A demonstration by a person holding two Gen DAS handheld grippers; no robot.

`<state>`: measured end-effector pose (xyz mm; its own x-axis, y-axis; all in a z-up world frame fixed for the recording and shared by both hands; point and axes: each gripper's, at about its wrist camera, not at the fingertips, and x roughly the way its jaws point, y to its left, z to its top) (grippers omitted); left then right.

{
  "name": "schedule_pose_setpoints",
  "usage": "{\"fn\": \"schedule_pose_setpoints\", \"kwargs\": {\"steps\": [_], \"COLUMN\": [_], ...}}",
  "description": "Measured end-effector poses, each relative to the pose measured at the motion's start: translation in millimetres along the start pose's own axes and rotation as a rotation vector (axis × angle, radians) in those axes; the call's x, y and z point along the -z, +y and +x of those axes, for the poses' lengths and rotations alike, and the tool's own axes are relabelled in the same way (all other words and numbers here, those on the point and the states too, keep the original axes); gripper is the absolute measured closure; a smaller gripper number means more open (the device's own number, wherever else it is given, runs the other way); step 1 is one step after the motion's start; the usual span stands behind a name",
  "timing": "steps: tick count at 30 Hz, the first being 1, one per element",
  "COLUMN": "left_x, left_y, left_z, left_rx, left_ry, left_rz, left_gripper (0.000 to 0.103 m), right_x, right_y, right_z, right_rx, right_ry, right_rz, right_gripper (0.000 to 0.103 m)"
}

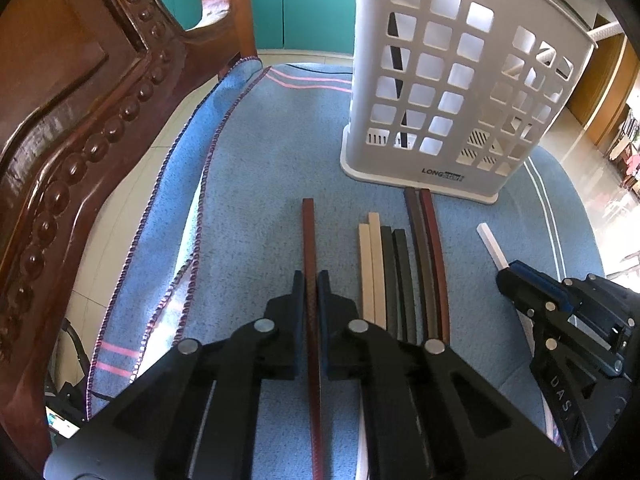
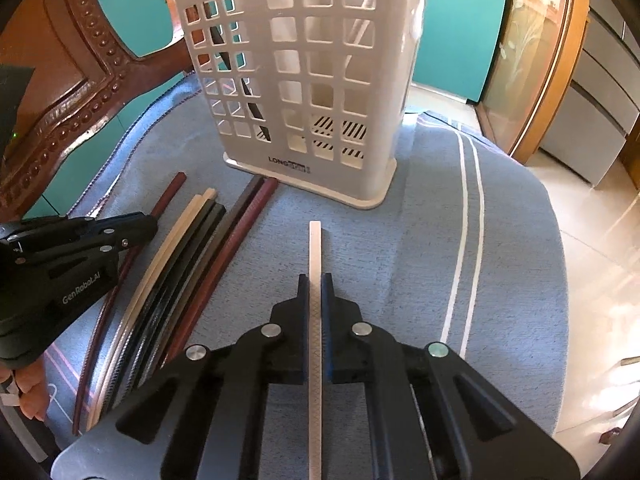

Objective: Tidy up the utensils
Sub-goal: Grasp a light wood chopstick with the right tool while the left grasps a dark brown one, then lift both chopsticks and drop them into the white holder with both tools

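now | left gripper (image 1: pixel 310 292) clamps dark-red square chopstick (image 1: pixel 309 240) | right gripper (image 2: pixel 315 296) clamps cream chopstick (image 2: pixel 315 248) (cross-hatched)

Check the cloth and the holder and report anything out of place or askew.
The blue cloth is bunched into a fold along its left edge by the wooden chair. A dark chopstick leans askew inside the white holder. The loose chopsticks lie neatly side by side; nothing looks spilled or damaged.
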<state>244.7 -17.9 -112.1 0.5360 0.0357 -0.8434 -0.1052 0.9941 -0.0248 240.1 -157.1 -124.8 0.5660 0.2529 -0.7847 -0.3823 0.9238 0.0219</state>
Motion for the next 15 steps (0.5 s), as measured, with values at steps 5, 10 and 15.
{"fn": "schedule_pose_setpoints", "kwargs": {"steps": [5,10,15], "left_x": [1.6,1.5,-3.0], "left_y": [-4.1,-1.2,5.8], "left_z": [0.3,-0.2,-8.8], "left_rx": [-0.024,-0.002,0.035], "left_ry": [-0.005,-0.007,-0.047], "left_rz": [0.017,0.005,-0.028], "left_gripper": [0.089,0.093,0.096], "right_x": [0.7,-0.5,-5.3], "right_y": [4.4,1.9,-7.6], "right_z": [0.5,0.5,-9.3], "right_rx": [0.011,0.005,-0.066], "right_ry": [-0.003,-0.007,-0.041], "right_rz": [-0.010,-0.003,0.053], "right_gripper": [0.094,0.096,0.097]}}
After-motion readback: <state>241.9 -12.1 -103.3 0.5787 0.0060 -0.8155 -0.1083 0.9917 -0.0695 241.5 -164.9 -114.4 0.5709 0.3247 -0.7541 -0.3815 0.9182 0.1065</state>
